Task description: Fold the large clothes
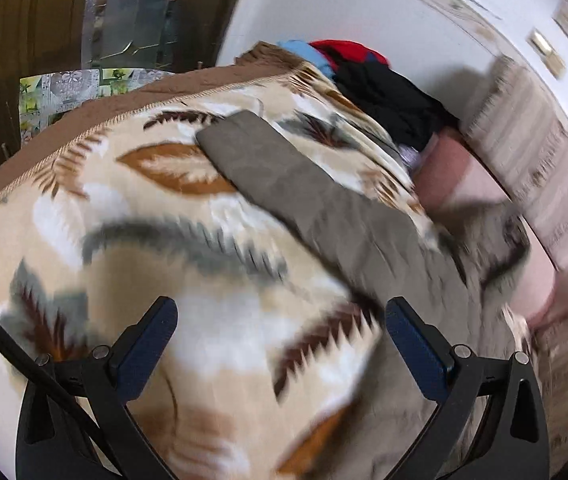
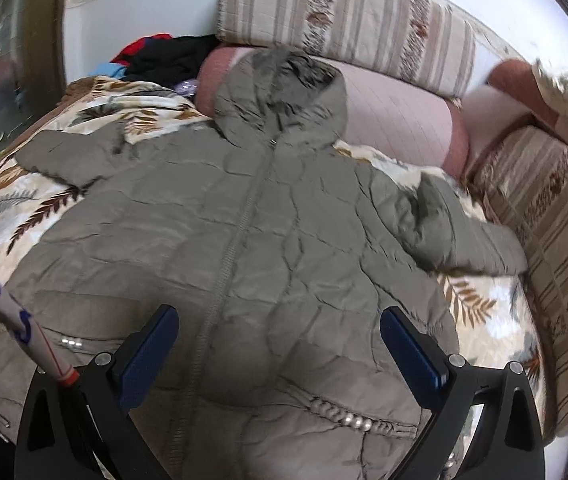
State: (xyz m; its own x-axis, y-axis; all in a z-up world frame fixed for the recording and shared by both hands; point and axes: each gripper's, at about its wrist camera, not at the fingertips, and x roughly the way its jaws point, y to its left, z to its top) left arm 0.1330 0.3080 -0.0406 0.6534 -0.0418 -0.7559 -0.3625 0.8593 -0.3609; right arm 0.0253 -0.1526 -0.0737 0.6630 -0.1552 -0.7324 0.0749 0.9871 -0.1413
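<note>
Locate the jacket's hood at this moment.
In the right wrist view, the hood lies top centre, resting against the pink bolster, with the dark clothes pile to its left.

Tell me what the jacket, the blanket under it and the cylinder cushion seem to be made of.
Jacket: likely thin woven nylon or polyester over padding; matte olive-grey, quilted seams, fine crinkles, zipper down the front. Blanket: probably plush fleece; soft fuzzy surface, printed leaf pattern, stitched brown border. Cushion: pink fabric with a faint grid, apparently quilted or woven; exact fibre cannot be told.
</note>
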